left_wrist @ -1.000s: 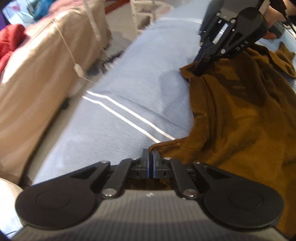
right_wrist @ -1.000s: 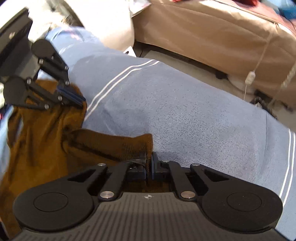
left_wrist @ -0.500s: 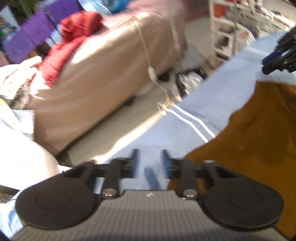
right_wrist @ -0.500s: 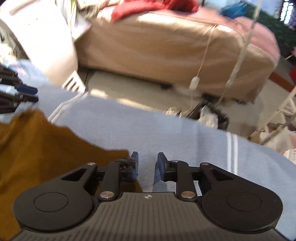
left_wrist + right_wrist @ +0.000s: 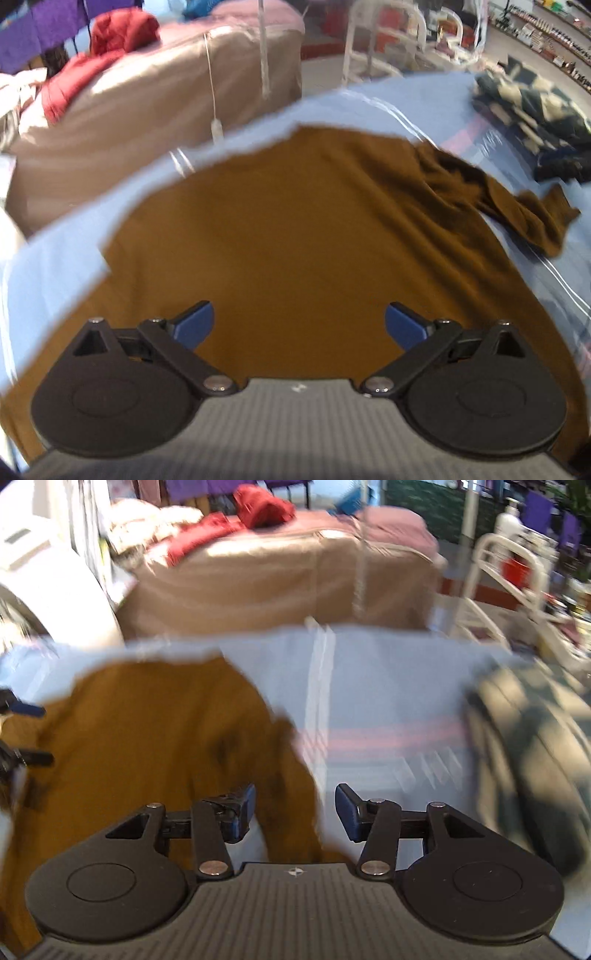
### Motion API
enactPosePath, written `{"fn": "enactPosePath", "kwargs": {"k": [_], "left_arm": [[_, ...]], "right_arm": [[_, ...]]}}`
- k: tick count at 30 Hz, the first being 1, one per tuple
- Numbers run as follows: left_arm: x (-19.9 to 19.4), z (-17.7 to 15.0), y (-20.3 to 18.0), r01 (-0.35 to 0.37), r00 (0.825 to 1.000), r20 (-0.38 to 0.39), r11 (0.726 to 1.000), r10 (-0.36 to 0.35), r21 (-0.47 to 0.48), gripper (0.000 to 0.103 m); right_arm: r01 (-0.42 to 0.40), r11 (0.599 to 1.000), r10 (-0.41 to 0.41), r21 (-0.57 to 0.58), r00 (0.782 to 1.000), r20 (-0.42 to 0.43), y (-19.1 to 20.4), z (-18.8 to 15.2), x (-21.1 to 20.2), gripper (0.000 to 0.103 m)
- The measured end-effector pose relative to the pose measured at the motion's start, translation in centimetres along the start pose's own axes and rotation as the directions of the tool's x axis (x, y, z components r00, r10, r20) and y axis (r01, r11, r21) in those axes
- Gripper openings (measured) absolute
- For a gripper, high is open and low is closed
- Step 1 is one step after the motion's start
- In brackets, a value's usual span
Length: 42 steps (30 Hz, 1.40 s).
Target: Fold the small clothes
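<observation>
Cloth of pale blue [image 5: 55,258] covers the bench, with thin white stripes running across it and a pink band showing in the right wrist view. Beyond the bench stands a tan sofa [image 5: 280,579], with red clothing [image 5: 258,506] heaped on its top and a white cord [image 5: 214,92] dangling down its front.

The brown sweater [image 5: 303,229] lies spread on the blue cloth, filling most of the left wrist view. Its body looks flat and fairly smooth, while one sleeve [image 5: 517,206] trails off to the right in rumpled folds, its cuff resting on the cloth. A dark patterned garment [image 5: 532,110] sits well apart from the sweater, at the far right of the bench.

The left gripper [image 5: 299,325] hangs over the near part of the sweater with its fingers [image 5: 195,325] spread wide, grasping nothing. The right gripper [image 5: 293,812] is also released, its fingers apart with a gap between the blue pads; it sits over the sweater's right edge, where brown fabric meets blue cloth. The right wrist view is blurred, so finer detail of that edge cannot be made out. At the far left of that view the tips of the left gripper show.
</observation>
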<state>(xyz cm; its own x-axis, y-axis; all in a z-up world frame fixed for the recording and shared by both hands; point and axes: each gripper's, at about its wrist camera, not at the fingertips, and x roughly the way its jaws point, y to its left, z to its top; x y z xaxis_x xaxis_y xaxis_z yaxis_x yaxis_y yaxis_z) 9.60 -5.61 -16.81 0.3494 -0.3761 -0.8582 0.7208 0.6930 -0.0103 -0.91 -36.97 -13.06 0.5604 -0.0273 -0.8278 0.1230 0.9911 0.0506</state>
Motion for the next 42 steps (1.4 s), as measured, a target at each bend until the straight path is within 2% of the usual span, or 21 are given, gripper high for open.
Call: {"fn": "enactPosePath", "kwargs": {"k": [4,7,8,9,11,12,14,16,17,19,20,21,23,27,30,33,37,38,39,41,42], "left_arm": [[0.7,-2.7,-5.2,-0.057,0.996,-0.072,0.997,0.053,-0.06,0.103],[1.8,-4.6,-7.5,-0.105,0.985,-0.151,0.989,0.088,-0.103,0.103],[2.4,-4.8,-7.8,-0.108,0.98,-0.179,0.988,0.087,-0.112,0.103],[2.9,-5.4,-8.0,-0.116,0.975,-0.204,0.986,0.09,-0.117,0.103],[4.2,-6.3,-8.2,-0.135,0.961,-0.261,0.982,0.097,-0.132,0.103],[4.6,-6.6,-8.1,-0.143,0.955,-0.279,0.979,0.097,-0.148,0.103],[4.8,-7.0,-7.5,-0.137,0.96,-0.267,0.972,0.082,-0.192,0.103],[4.9,-7.2,-7.3,-0.136,0.96,-0.269,0.969,0.078,-0.206,0.103],[4.9,-7.3,-7.3,-0.137,0.959,-0.273,0.97,0.079,-0.203,0.103],[4.8,-7.5,-7.3,-0.14,0.956,-0.282,0.97,0.08,-0.198,0.103],[4.8,-7.5,-7.3,-0.14,0.954,-0.29,0.97,0.078,-0.198,0.103],[5.1,-7.1,-7.3,-0.137,0.952,-0.297,0.971,0.074,-0.196,0.103],[5.3,-7.0,-7.1,-0.133,0.947,-0.314,0.97,0.064,-0.205,0.103],[6.0,-6.3,-7.0,-0.136,0.937,-0.343,0.971,0.062,-0.198,0.103],[6.1,-6.1,-7.1,-0.14,0.937,-0.344,0.97,0.064,-0.2,0.103],[6.4,-5.6,-7.4,-0.144,0.938,-0.339,0.969,0.07,-0.198,0.103],[6.5,-5.3,-8.0,-0.149,0.94,-0.334,0.968,0.076,-0.2,0.103],[6.5,-5.3,-8.1,-0.15,0.939,-0.336,0.968,0.075,-0.203,0.103],[6.5,-5.2,-8.1,-0.15,0.937,-0.341,0.967,0.073,-0.205,0.103],[5.9,-5.4,-8.3,-0.152,0.936,-0.343,0.967,0.075,-0.203,0.103],[5.6,-5.2,-8.2,-0.154,0.938,-0.338,0.967,0.079,-0.201,0.102]], "right_arm": [[0.099,0.995,-0.098,0.021,0.994,-0.058,-0.3,-4.9,-1.6,0.081],[0.16,0.987,-0.158,0.015,0.985,-0.073,-0.6,-6.7,-2.2,0.083],[0.169,0.986,-0.168,0.0,0.983,-0.069,-0.7,-7.3,-2.5,0.085],[0.173,0.985,-0.174,-0.016,0.983,-0.063,-0.6,-7.6,-2.6,0.092],[0.18,0.981,-0.185,-0.075,0.981,-0.062,-0.6,-8.1,-2.4,0.103],[0.202,0.973,-0.209,-0.114,0.976,-0.062,-0.6,-8.3,-2.0,0.103],[0.25,0.95,-0.263,-0.189,0.964,-0.042,-0.5,-8.9,-1.9,0.103],[0.252,0.927,-0.268,-0.28,0.963,-0.02,-0.8,-9.5,-1.5,0.103],[0.25,0.909,-0.269,-0.334,0.963,-0.013,-0.8,-9.8,-1.3,0.101],[0.256,0.853,-0.286,-0.455,0.958,0.003,-1.2,-10.5,-0.8,0.09],[0.241,0.825,-0.278,-0.512,0.96,0.003,-1.4,-10.8,-0.5,0.078],[0.211,0.799,-0.263,-0.564,0.965,-0.012,-1.7,-11.0,0.1,0.071],[0.146,0.761,-0.247,-0.631,0.966,-0.074,-2.0,-11.4,0.9,0.066],[0.062,0.695,-0.21,-0.716,0.97,-0.12,-2.6,-11.5,1.9,0.065],[0.0,0.68,-0.165,-0.733,0.974,-0.154,-3.0,-10.9,1.8,0.065],[-0.006,0.647,-0.16,-0.762,0.977,-0.143,-3.7,-10.9,1.9,0.066],[0.009,0.676,-0.145,-0.737,0.982,-0.12,-4.4,-10.6,2.6,0.066],[0.004,0.697,-0.14,-0.717,0.981,-0.131,-4.6,-10.2,2.9,0.06],[-0.008,0.727,-0.13,-0.686,0.98,-0.148,-4.9,-9.8,3.0,0.041],[-0.038,0.79,-0.101,-0.612,0.976,-0.191,-5.2,-9.0,3.3,0.011],[-0.045,0.838,-0.083,-0.544,0.974,-0.209,-5.6,-8.6,3.2,0.007]]}}
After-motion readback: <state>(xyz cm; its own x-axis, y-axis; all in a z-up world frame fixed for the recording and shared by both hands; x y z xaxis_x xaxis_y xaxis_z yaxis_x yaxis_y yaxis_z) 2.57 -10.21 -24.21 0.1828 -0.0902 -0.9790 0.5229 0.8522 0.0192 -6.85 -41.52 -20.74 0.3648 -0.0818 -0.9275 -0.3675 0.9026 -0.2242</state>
